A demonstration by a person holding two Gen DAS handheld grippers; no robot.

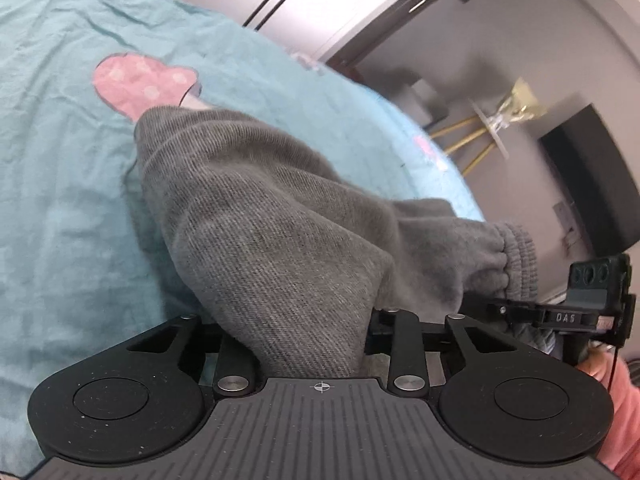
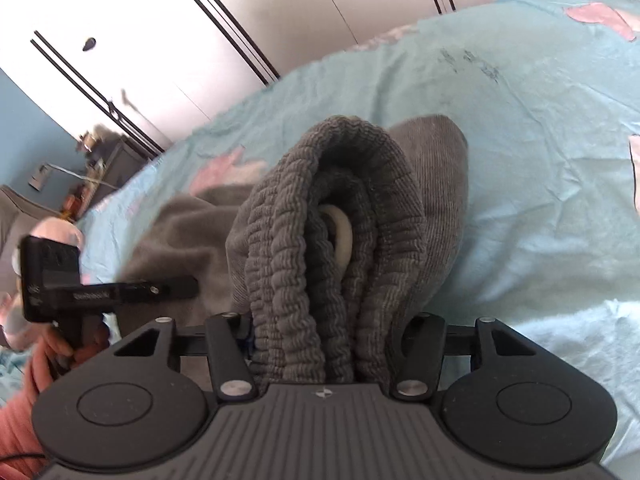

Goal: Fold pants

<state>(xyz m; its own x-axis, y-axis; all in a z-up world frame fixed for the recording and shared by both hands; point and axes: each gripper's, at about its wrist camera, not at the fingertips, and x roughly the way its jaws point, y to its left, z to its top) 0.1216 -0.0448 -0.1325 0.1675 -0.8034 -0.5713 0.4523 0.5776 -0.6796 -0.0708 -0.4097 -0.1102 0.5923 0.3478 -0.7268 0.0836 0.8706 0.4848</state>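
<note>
Grey sweatpants (image 1: 260,216) lie bunched on a light blue bedspread (image 1: 60,200). My left gripper (image 1: 308,344) is shut on a fold of the pants' leg fabric and lifts it off the bed. My right gripper (image 2: 324,344) is shut on the gathered elastic waistband (image 2: 320,240), with a cream drawstring loop (image 2: 342,236) showing inside the fold. The rest of the pants (image 2: 188,236) trails left toward the other gripper. The right gripper also shows at the right edge of the left wrist view (image 1: 560,316), next to the ribbed waistband (image 1: 516,264). The fingertips are hidden by cloth.
The bedspread (image 2: 520,160) has pink patches (image 1: 140,80). White wardrobe doors (image 2: 160,40) stand behind the bed. A dark screen (image 1: 592,184) and a stand with yellow legs (image 1: 480,136) are by the wall to the right. The person's pink sleeve (image 1: 624,420) is at the lower right.
</note>
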